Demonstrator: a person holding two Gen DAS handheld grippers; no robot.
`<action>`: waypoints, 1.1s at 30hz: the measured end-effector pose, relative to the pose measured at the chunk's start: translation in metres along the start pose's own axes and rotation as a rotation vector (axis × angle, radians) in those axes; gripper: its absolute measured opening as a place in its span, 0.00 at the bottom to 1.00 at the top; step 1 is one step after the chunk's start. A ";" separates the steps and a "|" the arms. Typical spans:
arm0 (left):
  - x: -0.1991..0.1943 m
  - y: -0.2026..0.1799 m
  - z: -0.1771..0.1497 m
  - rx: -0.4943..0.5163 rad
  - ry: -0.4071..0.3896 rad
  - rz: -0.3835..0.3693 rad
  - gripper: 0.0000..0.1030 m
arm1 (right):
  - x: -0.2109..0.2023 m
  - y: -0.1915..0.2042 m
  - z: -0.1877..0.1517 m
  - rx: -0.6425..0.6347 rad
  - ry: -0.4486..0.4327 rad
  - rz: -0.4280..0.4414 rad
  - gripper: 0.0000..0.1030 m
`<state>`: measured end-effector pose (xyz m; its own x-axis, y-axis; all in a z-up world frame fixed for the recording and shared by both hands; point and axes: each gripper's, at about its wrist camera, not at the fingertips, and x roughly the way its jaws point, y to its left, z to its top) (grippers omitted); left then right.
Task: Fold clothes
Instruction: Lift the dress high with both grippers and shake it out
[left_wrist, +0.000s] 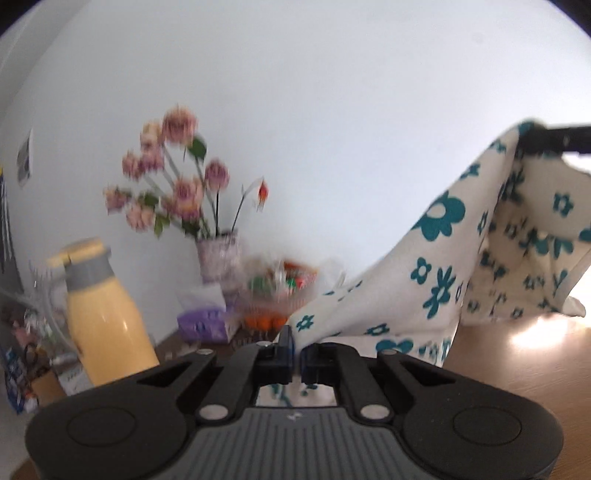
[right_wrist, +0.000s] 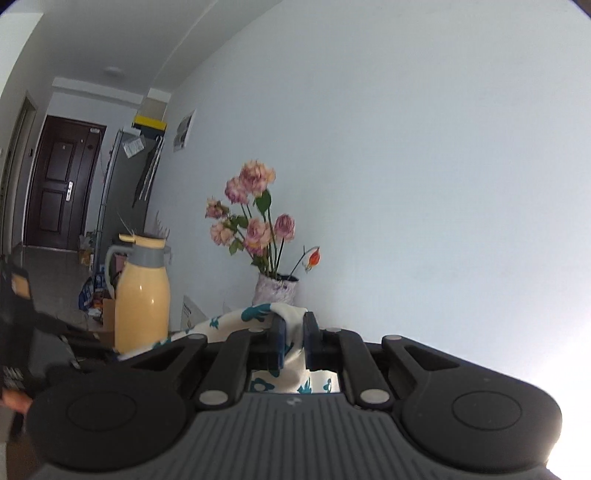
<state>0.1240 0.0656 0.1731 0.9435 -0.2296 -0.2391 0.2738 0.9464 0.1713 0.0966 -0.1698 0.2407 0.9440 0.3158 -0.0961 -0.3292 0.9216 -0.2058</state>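
Both tools are pinching the same garment, a cream cloth printed with teal flowers, and it hangs stretched in the air between them above the wooden worktop. The left tool has its jaws pressed together on a thin edge of cloth; the right tool grips a thicker bunch, with its jaws a little apart around it. The left hold looks slight, so a sideways tug could pull that edge free and drop one side in a heap. Along the worktop's far edge stand a yellow jug, a vase of flowers and a bowl of snacks, close to the hanging cloth. The left view is blurred, which suggests quick motion, and a swing that way could catch the stems or tip the vase.
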 end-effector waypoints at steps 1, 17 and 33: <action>-0.020 0.000 0.006 0.027 -0.033 -0.008 0.02 | -0.016 -0.001 0.004 0.006 -0.013 0.008 0.08; 0.062 -0.057 -0.091 0.093 0.561 -0.222 0.05 | -0.011 -0.042 -0.086 0.299 0.518 0.117 0.08; 0.034 -0.015 -0.112 0.059 0.529 -0.210 0.87 | 0.011 -0.081 -0.195 0.370 0.579 -0.090 0.76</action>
<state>0.1309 0.0693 0.0552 0.6495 -0.2522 -0.7173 0.4700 0.8748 0.1180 0.1294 -0.2852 0.0660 0.7688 0.1577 -0.6198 -0.1235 0.9875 0.0981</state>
